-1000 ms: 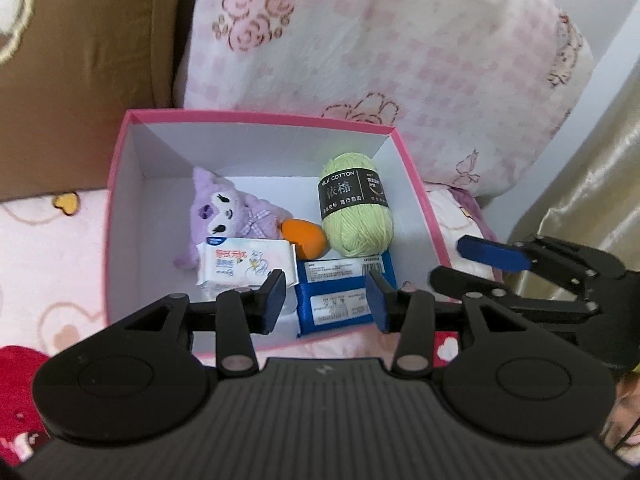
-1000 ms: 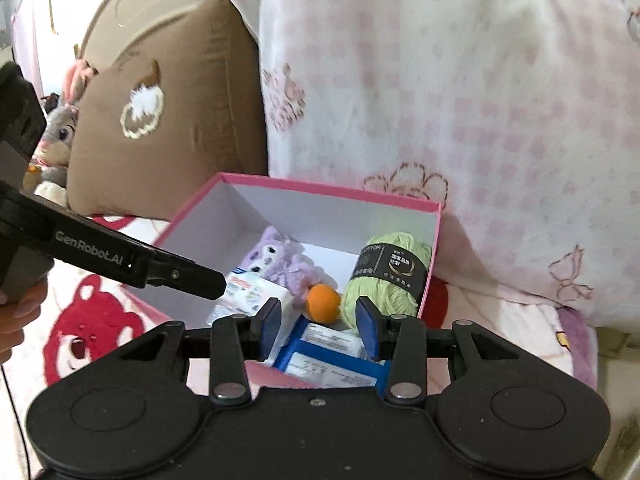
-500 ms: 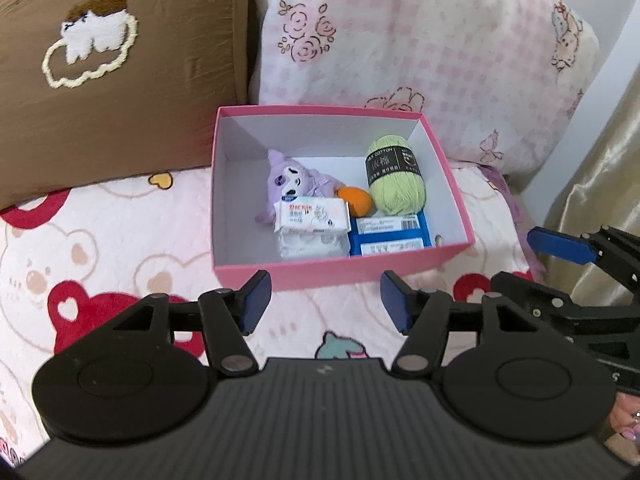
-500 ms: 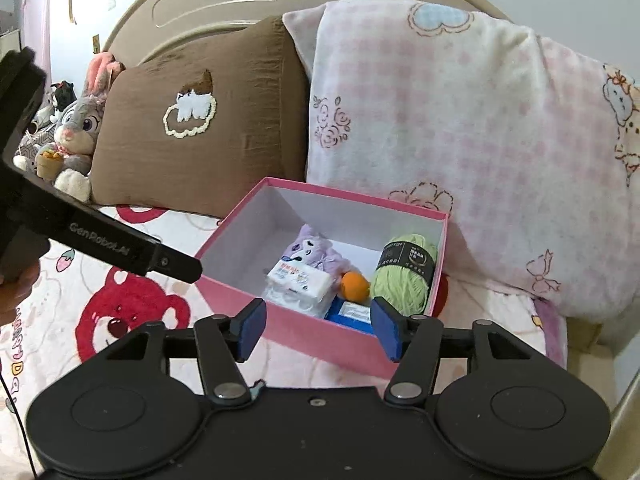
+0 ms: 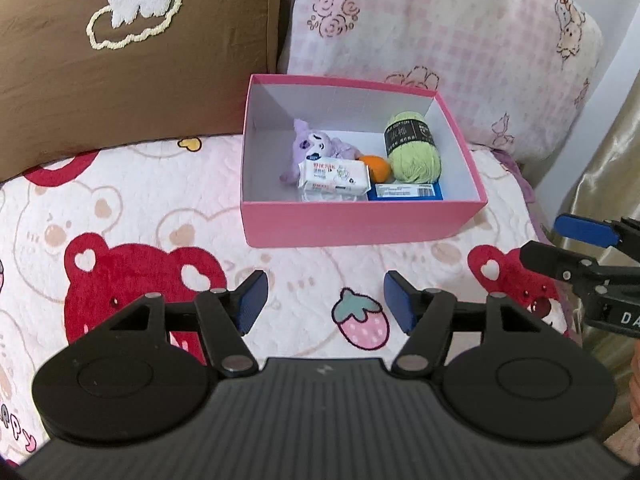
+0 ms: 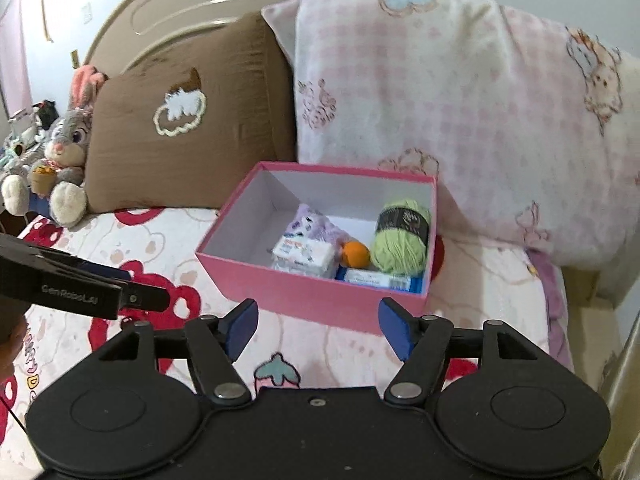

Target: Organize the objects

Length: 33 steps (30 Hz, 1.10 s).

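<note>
Both tools have drawn back from the pink box. Left gripper and right gripper: jaws spread, empty, low in frame. Centre: box holding tissue pack, purple plush, orange, green yarn. Beyond: brown pillow, pink pillow.

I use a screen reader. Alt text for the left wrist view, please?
An open pink box on a bear-print bedspread holds green yarn, a purple plush, tissues and an orange. The open left gripper hovers empty before it.
</note>
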Tool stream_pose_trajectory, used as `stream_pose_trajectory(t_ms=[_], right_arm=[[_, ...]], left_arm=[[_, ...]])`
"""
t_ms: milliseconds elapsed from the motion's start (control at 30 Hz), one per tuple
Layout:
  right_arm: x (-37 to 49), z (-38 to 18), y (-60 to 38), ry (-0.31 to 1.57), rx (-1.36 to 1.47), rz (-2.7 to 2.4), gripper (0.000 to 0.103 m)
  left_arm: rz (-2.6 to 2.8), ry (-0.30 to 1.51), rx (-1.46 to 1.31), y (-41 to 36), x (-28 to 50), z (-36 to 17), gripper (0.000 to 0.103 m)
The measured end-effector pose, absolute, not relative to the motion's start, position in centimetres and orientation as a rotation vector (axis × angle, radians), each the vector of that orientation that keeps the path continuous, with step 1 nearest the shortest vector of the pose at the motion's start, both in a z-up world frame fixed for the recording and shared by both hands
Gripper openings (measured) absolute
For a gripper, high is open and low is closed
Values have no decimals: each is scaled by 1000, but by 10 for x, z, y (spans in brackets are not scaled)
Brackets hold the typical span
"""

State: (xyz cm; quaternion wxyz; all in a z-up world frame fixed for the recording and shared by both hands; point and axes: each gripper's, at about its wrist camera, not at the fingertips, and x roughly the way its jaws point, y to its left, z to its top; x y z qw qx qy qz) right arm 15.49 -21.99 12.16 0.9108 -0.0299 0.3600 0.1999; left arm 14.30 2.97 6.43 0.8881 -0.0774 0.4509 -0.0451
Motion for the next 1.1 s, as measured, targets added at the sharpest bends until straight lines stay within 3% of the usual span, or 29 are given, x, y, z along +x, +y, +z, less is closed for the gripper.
stream_pose_trajectory(t_ms=[167,500,633,700,833,967,1100], right_arm=[[152,113,-222,765,-76,375,74],[156,101,-230,792,-64,320,78],[159,96,-227,798,-76,301,89],[159,95,-226,800,-78,294,89],[160,92,-225,815,-87,264,92],[160,93,-229,830,-57,250,92],[160,95,-229,834,-54,245,92]], left_arm=[[-80,921,-171,25,139,60,72],[12,890,-176,28,143,52,76],[24,909,-159,26,143,48,78],[22,917,-154,25,142,47,79],[20,932,-150,24,139,45,85],[13,920,-144,23,135,46,101],[37,951,-125,22,136,46,103]])
